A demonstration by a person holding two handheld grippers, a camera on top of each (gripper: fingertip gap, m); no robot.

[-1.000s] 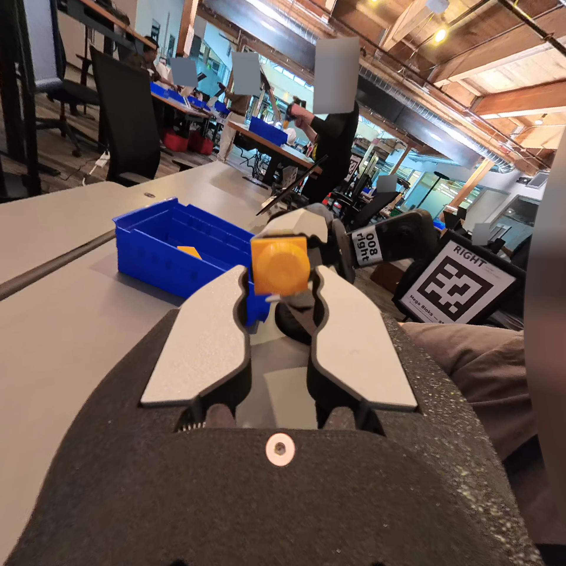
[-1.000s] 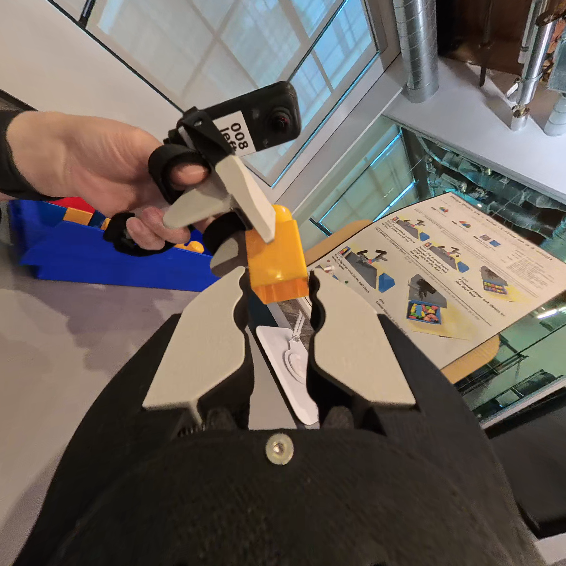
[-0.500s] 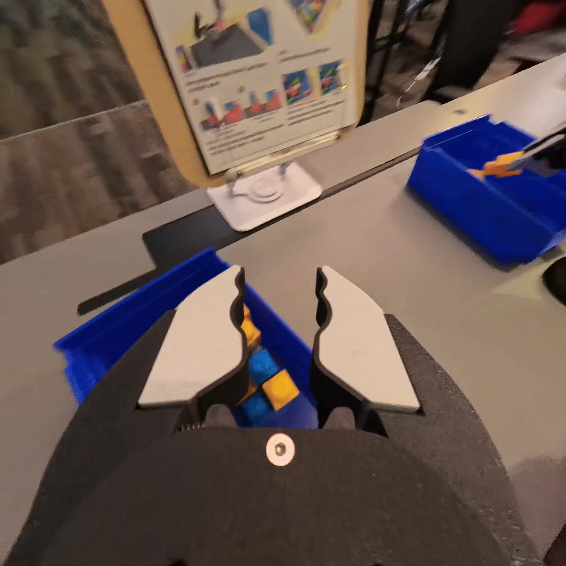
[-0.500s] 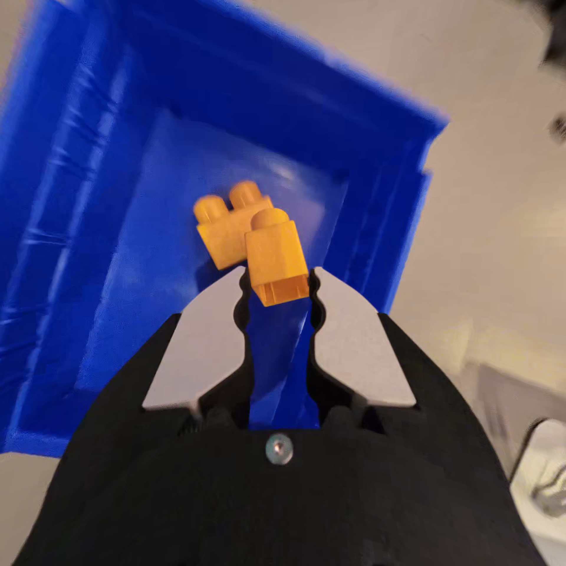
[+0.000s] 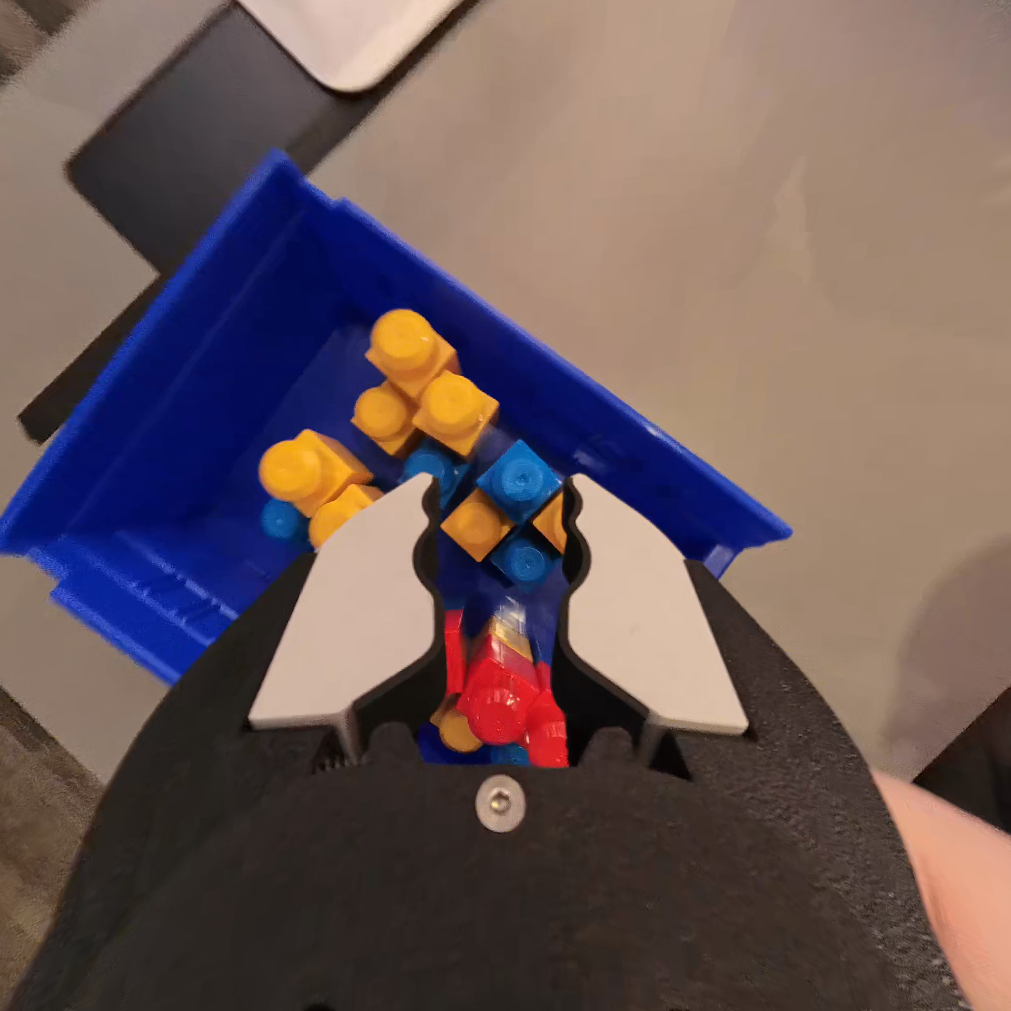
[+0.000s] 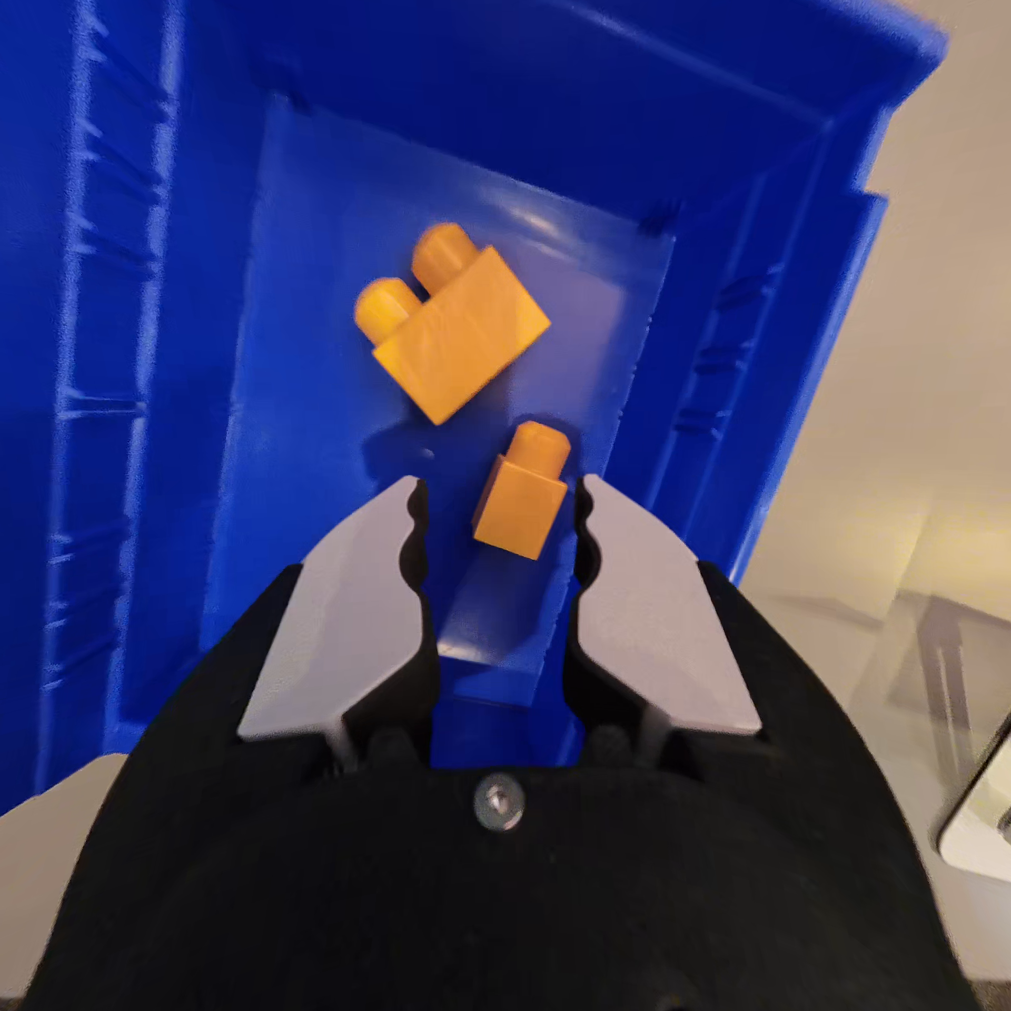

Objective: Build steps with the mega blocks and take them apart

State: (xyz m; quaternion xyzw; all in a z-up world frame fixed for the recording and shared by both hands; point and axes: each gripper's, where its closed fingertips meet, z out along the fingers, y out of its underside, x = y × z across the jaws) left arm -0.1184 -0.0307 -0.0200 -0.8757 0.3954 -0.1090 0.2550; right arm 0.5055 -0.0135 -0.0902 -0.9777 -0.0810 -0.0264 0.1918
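In the left wrist view my left gripper [image 5: 499, 487] is open and empty above a blue bin [image 5: 164, 383]. The bin holds several orange blocks [image 5: 426, 383], blue blocks [image 5: 519, 481] and red blocks [image 5: 503, 695]. In the right wrist view my right gripper [image 6: 500, 484] is open over a second blue bin [image 6: 137, 273]. A small one-stud orange block [image 6: 522, 498] sits loose between the fingertips, on or just above the bin floor. A two-stud orange block [image 6: 454, 323] lies on the bin floor beyond it.
The bins stand on a grey table [image 5: 711, 219]. A white stand base [image 5: 350, 38] and a black strip [image 5: 175, 164] lie beyond the left bin. A hand [image 5: 952, 886] shows at the lower right of the left wrist view. A pale object [image 6: 974, 766] sits right of the second bin. My hands' fingertips stand some 65 cm from each other.
My right gripper opened and let go of the one-stud orange block into its bin. My left gripper swung from the handover to above the bin of mixed blocks and moved in closer.
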